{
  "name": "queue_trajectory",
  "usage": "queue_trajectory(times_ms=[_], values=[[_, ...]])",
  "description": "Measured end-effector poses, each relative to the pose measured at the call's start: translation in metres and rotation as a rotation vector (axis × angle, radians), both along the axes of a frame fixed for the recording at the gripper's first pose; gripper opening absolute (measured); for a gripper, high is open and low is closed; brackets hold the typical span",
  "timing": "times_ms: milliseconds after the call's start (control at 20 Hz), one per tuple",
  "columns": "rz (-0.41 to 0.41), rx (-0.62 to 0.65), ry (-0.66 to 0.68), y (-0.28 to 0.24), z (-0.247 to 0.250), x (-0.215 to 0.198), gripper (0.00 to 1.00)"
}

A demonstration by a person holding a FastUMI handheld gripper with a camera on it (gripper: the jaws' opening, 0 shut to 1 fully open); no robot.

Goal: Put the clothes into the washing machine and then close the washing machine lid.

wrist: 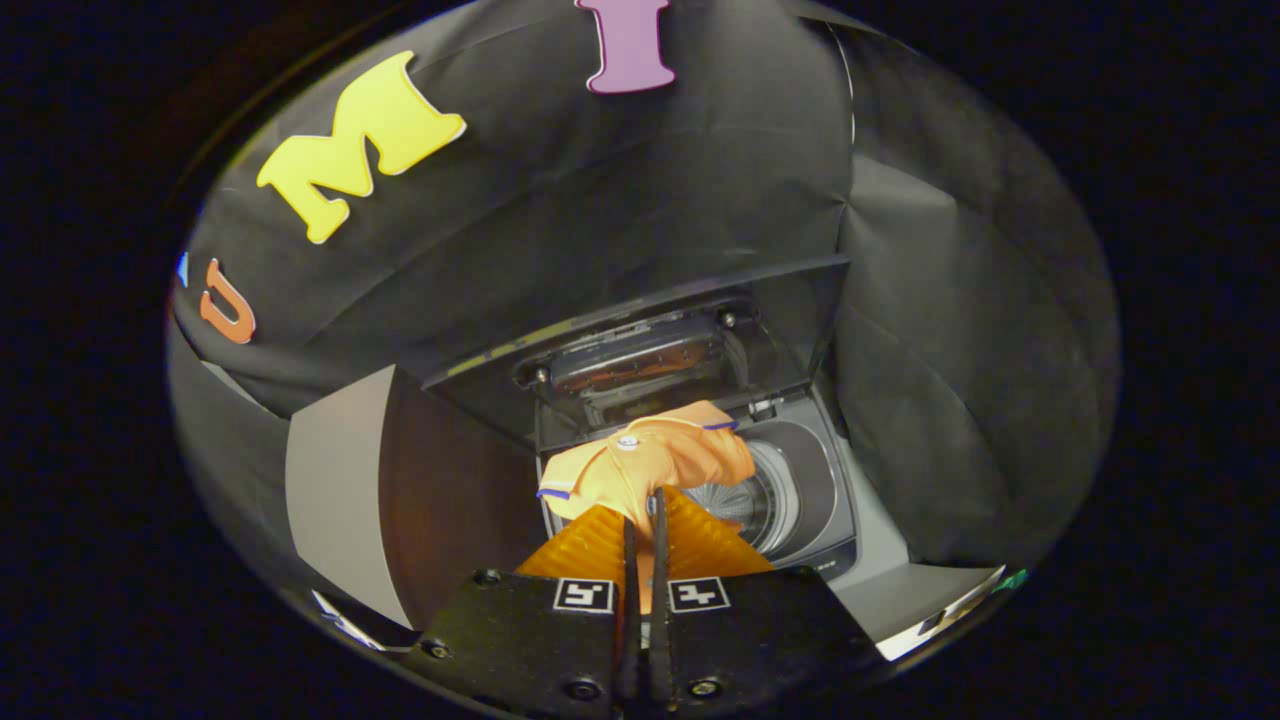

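The orange shirt [650, 465] is soft matt cloth, creased and bunched, with a thin dark trim at the sleeve edge. It is pinched between the tongs [642, 505], whose fingers [585, 548] are ribbed orange plastic with a slight sheen; both press on the cloth. The blocks behind them are black, matt and faintly grainy (each bears a small printed paper-like marker). The washing machine [830, 500] has a smooth grey plastic top, and its drum [745, 500] gleams like perforated metal. The raised lid [640, 340] looks like dark glossy glass or plastic, hard to tell in the dim light.
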State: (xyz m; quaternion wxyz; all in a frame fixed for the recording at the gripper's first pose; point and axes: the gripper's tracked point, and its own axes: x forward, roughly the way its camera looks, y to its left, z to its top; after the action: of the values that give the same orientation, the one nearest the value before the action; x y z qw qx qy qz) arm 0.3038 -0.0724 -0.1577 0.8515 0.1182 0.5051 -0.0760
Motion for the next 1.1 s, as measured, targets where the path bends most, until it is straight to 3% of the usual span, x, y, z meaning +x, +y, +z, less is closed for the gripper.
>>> queue_trajectory(times_ms=[350,1100], values=[[0.031,-0.024,0.001,0.002,-0.041,0.007,0.07],[-0.012,-0.08,0.085,-0.021,-0.144,-0.005,0.07]])
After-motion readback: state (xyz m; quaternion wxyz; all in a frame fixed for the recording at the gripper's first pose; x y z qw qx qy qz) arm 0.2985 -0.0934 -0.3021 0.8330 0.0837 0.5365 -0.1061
